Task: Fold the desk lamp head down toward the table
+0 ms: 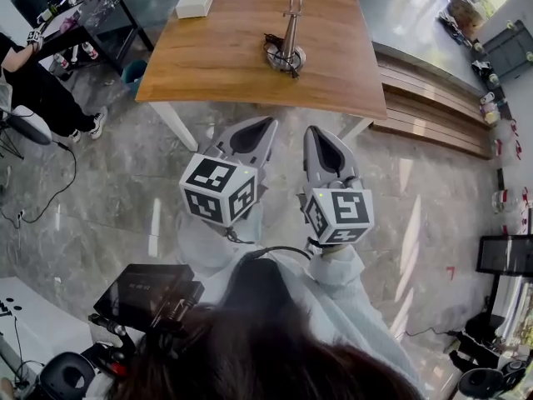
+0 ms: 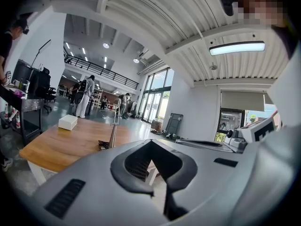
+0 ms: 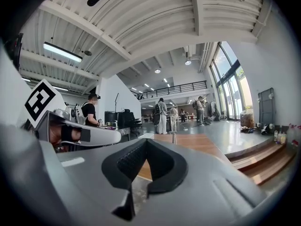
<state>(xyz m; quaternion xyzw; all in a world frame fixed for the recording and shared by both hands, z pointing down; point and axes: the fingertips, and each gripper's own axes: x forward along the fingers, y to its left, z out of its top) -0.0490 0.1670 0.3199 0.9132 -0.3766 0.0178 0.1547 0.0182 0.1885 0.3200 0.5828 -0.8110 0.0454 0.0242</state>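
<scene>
Short of the brown wooden table (image 1: 208, 57), head view: left claw (image 1: 268, 125) and right claw (image 1: 311, 132) hover over grey floor; the slim silver metal desk lamp (image 1: 288, 48) stands upright ahead of them. Left gripper view: jaws together, empty. Right gripper view: same, likely because the 2 claws must reach the lamp first.

Grey polished stone floor (image 1: 108, 198) fills the head view's middle; a brown rectangular wooden table (image 1: 225, 57) stands top centre. White ribbed ceiling (image 2: 155, 18) with a long glowing light panel (image 2: 236, 47) tops the left gripper view.

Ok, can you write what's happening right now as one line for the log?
fold: not started | left gripper: shut, empty | right gripper: shut, empty | desk lamp: on table, untouched, stem upright
</scene>
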